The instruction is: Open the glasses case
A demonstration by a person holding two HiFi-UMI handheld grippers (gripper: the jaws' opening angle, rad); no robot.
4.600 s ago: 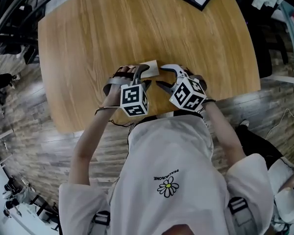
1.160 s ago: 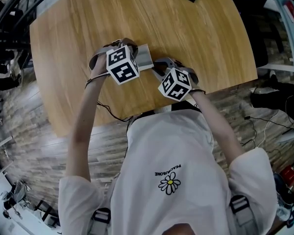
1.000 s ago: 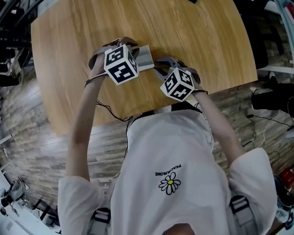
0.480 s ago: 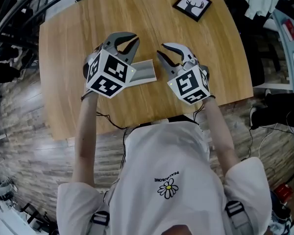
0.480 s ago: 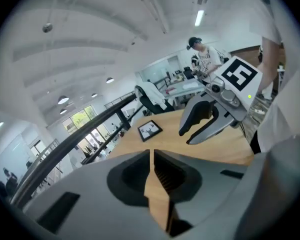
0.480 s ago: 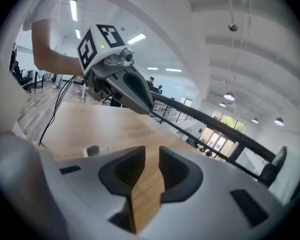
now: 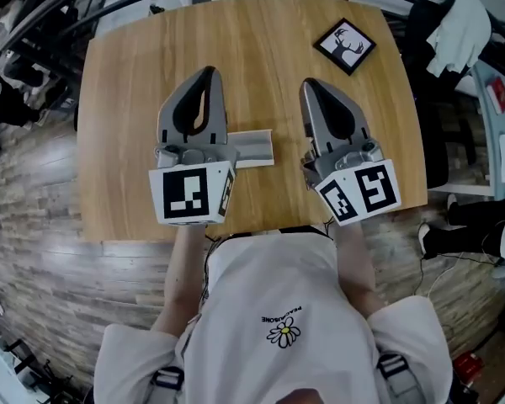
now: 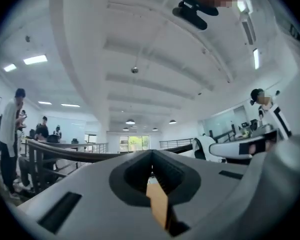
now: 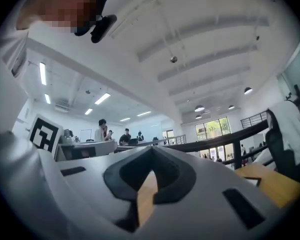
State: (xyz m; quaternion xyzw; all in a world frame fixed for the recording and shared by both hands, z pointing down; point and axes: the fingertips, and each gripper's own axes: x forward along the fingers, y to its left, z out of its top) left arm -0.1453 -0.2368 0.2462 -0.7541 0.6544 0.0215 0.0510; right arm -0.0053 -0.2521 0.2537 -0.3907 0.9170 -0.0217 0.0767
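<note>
Jaws of both grippers are pressed together with nothing between them. In the head view, the left gripper and the right gripper hang level above the round-cornered wooden bench. A second ago they were down at the case, the right jaws about half spread. Since then both have lifted clear and snapped shut. The flat grey rectangular glasses case now lies alone on the bench. It sits near the near edge, about midway along it, between the two grippers and touched by neither. A black-framed picture of a deer sits by the far right corner, well apart from the case.

In the left gripper view, the closed jaws point out into the room, at the white ceiling and distant railings. No case is in sight, and only a sliver of wood colour shows behind the tips.

The right gripper view gives the same reading: jaws closed on nothing, with the room beyond.

I judge that the handling of the case is finished or paused. Whether its lid truly stands open I cannot tell from here.
</note>
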